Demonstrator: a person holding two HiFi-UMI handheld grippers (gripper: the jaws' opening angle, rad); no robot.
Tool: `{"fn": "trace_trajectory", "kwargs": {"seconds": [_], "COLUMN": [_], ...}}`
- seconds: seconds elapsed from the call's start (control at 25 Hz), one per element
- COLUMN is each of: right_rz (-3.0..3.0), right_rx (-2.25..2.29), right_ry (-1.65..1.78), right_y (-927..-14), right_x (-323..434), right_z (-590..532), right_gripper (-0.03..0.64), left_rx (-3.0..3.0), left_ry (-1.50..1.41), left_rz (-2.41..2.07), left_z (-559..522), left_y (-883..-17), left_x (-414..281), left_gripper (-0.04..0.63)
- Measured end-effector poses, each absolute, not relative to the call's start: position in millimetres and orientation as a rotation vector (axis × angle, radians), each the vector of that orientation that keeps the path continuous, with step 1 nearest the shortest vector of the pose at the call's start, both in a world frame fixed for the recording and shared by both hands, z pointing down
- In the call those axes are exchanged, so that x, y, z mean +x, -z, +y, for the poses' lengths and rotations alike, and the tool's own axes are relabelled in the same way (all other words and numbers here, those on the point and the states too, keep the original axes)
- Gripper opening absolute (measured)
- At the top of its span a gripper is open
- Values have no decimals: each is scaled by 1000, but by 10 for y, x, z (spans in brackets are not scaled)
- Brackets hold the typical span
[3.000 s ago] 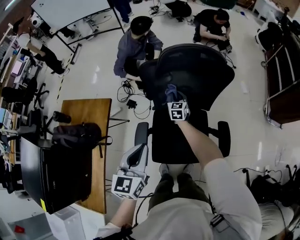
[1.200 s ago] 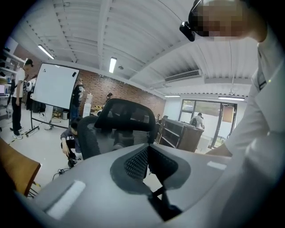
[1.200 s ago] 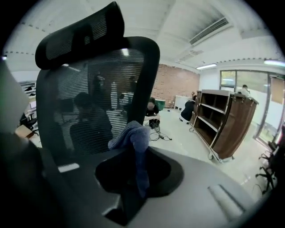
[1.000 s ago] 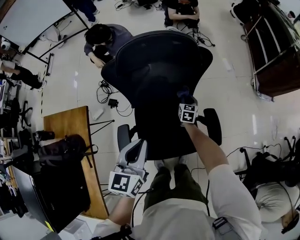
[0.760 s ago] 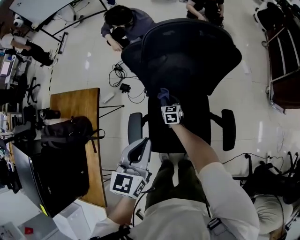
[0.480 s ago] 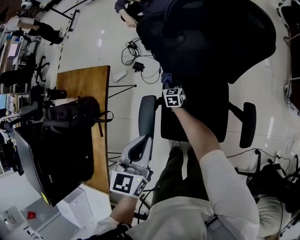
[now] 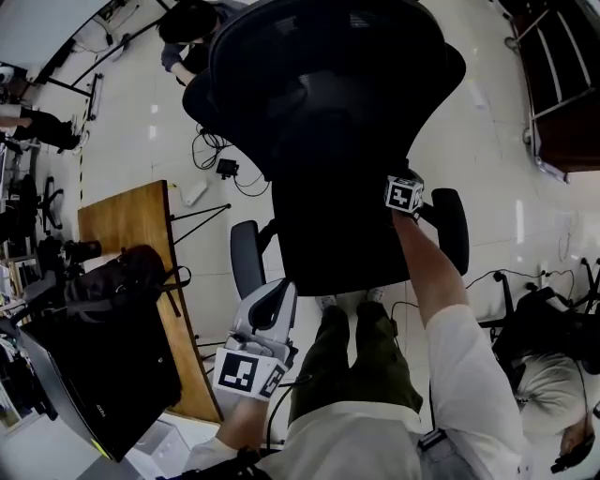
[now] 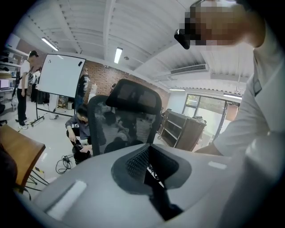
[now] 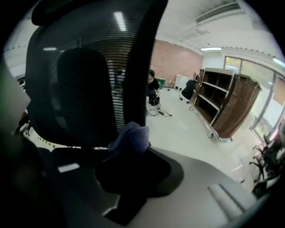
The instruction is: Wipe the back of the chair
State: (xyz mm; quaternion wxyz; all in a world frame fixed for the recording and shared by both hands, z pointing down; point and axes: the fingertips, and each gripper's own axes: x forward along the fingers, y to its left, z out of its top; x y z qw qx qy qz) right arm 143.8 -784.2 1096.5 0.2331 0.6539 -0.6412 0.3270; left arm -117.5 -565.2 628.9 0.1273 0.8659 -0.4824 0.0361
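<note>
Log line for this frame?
right tool: shut on cloth, at chair back | left tool: shut, empty, away from chair

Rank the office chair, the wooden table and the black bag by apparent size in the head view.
1. office chair: largest, though also nearest the camera.
2. wooden table: partly covered.
3. black bag: smallest.

One chair. Two grippers: left gripper and right gripper. One cloth. Left of the chair, one table and one bag. Beyond the chair, one whiteboard and perhaps three people, too small to count surely.
</note>
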Motion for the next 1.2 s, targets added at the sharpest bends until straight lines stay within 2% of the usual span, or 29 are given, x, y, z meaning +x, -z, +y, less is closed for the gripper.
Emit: {"fn": "trace_trajectory", "kwargs": {"seconds": [0.16, 0.28, 0.4, 0.6, 0.72, 0.88, 1.2], "right_rz": [-1921, -2105, -2379, -2733, -2855, -2901, -2895], "right_rx": [1835, 1807, 1863, 2006, 1993, 1982, 1964], "right_ry": [-881, -806, -627, -51, 228, 408, 379], "right_y": [-10707, -9535, -8159, -5675, -4813, -4424, -4453], "right_x": [1438, 1108, 611, 205, 78, 126, -41], "right_z": [-8004, -7556, -6390, -4641, -3316, -2430, -1993], "right_gripper": [51, 51, 51, 51, 52, 52, 54], "left_rx": [2507, 2527, 2557, 2708, 2772, 2817, 2853], "left_ry": [-138, -127, -102, 149, 263, 333, 333], "left_rz": [-1387, -1439, -1523, -1748, -1821, -1844, -1775], "left_z": [-5779, -5609, -4681, -3555, -2979, -2621, -2242], "left_y": [-6463, -5972, -5602, -5184, -4955, -4813, -4792], "left_x": [-912, -949, -1358, -2015, -2161, -2168, -2246], "left_gripper": [87, 87, 87, 81, 74, 66, 66]}}
